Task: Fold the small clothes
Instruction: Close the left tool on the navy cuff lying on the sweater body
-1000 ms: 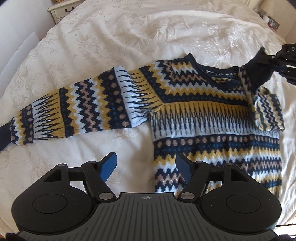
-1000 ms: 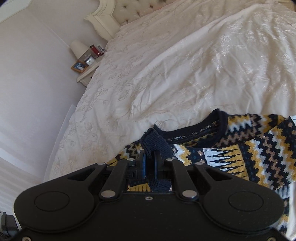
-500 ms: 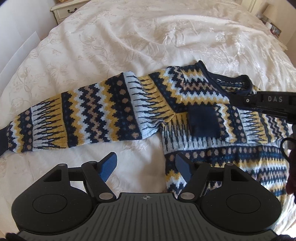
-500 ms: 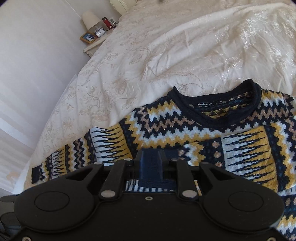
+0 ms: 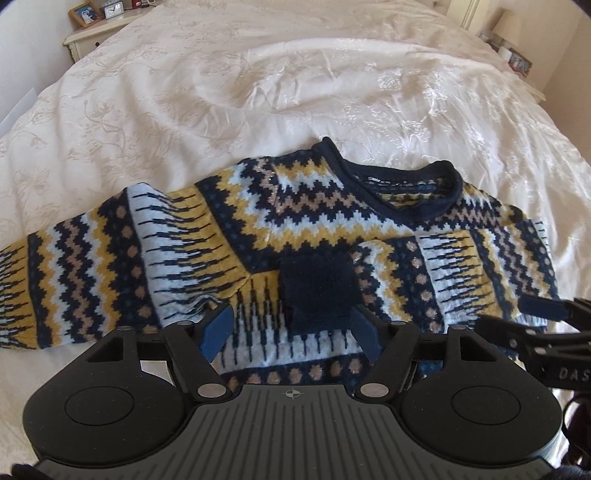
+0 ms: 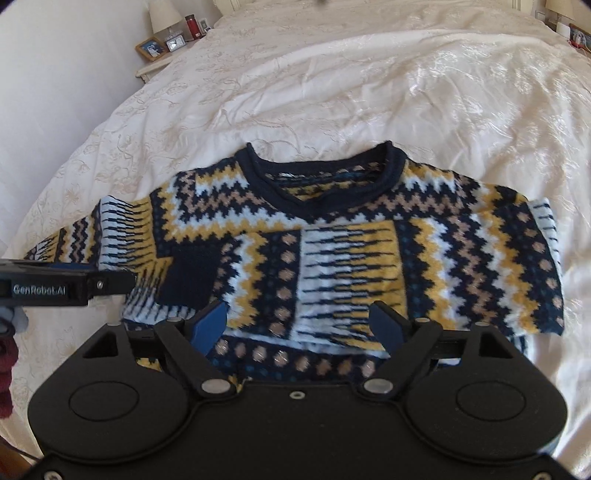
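We are in a home bedroom: a bed (image 6: pixel 369 92) under a cream embroidered bedspread, with a nightstand (image 5: pixel 99 31) holding a framed photo (image 5: pixel 85 14) and clock (image 5: pixel 112 7).

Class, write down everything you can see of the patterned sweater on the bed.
The sweater is a knit in navy, mustard, pale blue and tan zigzag bands with a navy ribbed collar. It lies flat, front up, on the cream bedspread. One sleeve is folded across the chest, its navy cuff near the middle; the other sleeve lies stretched out sideways. Neither gripper grips it.
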`<state>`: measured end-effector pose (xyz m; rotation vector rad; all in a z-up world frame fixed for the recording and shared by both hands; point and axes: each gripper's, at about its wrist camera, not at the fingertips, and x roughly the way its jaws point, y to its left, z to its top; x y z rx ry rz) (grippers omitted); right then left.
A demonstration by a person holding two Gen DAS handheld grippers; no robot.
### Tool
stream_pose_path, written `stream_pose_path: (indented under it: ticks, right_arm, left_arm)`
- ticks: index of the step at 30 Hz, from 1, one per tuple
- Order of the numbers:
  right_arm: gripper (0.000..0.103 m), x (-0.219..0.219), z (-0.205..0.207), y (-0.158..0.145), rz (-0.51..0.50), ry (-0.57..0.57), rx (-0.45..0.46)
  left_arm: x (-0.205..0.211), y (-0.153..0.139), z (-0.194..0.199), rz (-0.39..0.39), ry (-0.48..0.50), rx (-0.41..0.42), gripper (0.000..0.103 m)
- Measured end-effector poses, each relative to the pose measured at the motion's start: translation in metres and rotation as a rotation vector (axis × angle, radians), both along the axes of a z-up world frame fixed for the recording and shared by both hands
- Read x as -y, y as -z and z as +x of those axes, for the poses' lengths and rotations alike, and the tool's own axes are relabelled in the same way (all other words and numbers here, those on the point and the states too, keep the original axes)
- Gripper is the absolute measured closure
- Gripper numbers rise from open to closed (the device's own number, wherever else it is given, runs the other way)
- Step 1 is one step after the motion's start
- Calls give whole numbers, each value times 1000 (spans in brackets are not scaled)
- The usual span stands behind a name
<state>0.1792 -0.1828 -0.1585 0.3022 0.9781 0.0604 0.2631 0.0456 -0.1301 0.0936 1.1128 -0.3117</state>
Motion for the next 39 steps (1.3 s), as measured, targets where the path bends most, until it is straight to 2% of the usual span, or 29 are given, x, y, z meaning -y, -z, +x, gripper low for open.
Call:
stream_pose_path:
  ticks: [5, 11, 15, 17, 18, 19, 20, 21, 22, 23, 31, 34, 39]
  right_arm:
    - [13, 28, -19, 10, 12, 63, -35]
    - [12, 52, -26, 20, 37, 115, -64]
    - [12, 59, -25, 26, 48, 126, -76]
    - [12, 60, -24, 29, 58, 129, -79]
    - [12, 60, -23, 30, 62, 131, -80]
    - [12, 61, -22, 31, 65, 132, -80]
    - [12, 60, -22, 32, 68, 134, -81]
    - [12, 60, -22, 32, 70, 136, -82]
    - [12, 60, -21, 33, 73, 139, -82]
    - [12, 60, -21, 34, 76, 141, -82]
    - [11, 63, -26, 32, 85, 163, -76]
    - [11, 66, -29, 30, 86, 169, -75]
    - [8, 70, -30, 27, 85, 170, -66]
  left_arm:
    - [16, 20, 14, 9, -3, -44, 34]
    - [23, 48, 31, 24, -50, -109, 34]
    - [24, 62, 37, 1, -74, -153, 37]
    - [25, 65, 39, -20, -73, -155, 51]
    - [26, 65, 39, -18, -79, -150, 53]
    - [28, 64, 38, -6, -86, -139, 64]
    - [30, 63, 39, 11, -87, -127, 82]
    - [32, 62, 39, 25, -79, -123, 89]
    - [34, 61, 40, 30, -64, -119, 94]
    - [34, 57, 39, 27, -62, -107, 95]
    - [23, -11, 25, -64, -52, 54, 96]
    - [15, -33, 22, -70, -70, 105, 96]
    - [-3, -40, 26, -57, -125, 125, 96]
